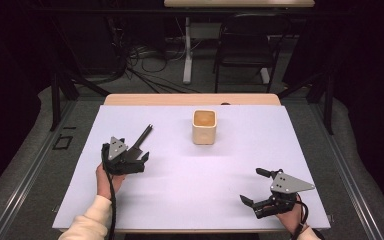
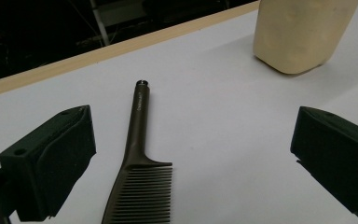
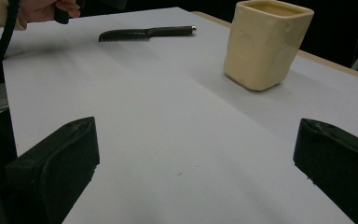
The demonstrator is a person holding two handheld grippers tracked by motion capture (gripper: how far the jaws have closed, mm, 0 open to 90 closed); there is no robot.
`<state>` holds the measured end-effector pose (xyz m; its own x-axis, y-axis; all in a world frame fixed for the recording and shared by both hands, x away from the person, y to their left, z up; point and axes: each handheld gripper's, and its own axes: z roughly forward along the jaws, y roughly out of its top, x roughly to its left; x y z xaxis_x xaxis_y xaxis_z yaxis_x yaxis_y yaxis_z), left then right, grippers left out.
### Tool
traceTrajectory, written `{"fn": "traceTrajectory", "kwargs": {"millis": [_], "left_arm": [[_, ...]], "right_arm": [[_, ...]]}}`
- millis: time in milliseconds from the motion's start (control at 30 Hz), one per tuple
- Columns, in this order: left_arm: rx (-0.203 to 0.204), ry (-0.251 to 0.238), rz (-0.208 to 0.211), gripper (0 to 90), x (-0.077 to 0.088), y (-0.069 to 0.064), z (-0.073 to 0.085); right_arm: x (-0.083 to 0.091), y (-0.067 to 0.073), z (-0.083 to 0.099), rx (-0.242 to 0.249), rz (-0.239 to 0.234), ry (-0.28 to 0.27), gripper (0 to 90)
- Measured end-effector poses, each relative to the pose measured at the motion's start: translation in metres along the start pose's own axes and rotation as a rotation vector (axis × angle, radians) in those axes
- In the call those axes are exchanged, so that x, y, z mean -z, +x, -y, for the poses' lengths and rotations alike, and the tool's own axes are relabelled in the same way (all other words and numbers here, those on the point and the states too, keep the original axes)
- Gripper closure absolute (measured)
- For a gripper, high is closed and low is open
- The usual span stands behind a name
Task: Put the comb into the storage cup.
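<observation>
A dark comb [image 1: 141, 136] lies flat on the white sheet [image 1: 180, 190], left of centre, handle pointing to the far side. My left gripper [image 1: 139, 153] hovers over the comb's toothed end, open. In the left gripper view the comb [image 2: 139, 172] lies between the wide-apart jaws, nearer the left one, untouched by either. A cream square cup [image 1: 204, 126] stands upright beyond the middle. My right gripper [image 1: 252, 185] is open near the front right edge, holding nothing. In the right gripper view the cup [image 3: 265, 44] is ahead on the right and the comb [image 3: 144, 32] far off.
The sheet covers a wooden table whose bare far edge [image 1: 190, 99] shows behind the cup. A black chair [image 1: 247, 40], a desk leg [image 1: 187, 50] and floor cables [image 1: 145, 65] lie beyond the table. The person's left hand [image 3: 42, 9] shows in the right gripper view.
</observation>
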<state>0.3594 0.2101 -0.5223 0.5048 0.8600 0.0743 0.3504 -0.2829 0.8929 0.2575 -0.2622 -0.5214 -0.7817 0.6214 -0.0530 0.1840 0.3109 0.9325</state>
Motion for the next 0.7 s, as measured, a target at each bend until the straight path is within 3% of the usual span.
{"fn": "traceTrajectory", "kwargs": {"millis": [533,700], "left_arm": [[0.02,0.073,0.046,0.0,-0.023,0.01,-0.013],[0.022,0.105,0.038,0.0,-0.031,0.012,-0.017]], "right_arm": [[-0.001,0.0,0.001,-0.007,-0.008,0.01,0.0],[-0.001,0.0,0.001,-0.008,-0.007,0.009,0.0]]}}
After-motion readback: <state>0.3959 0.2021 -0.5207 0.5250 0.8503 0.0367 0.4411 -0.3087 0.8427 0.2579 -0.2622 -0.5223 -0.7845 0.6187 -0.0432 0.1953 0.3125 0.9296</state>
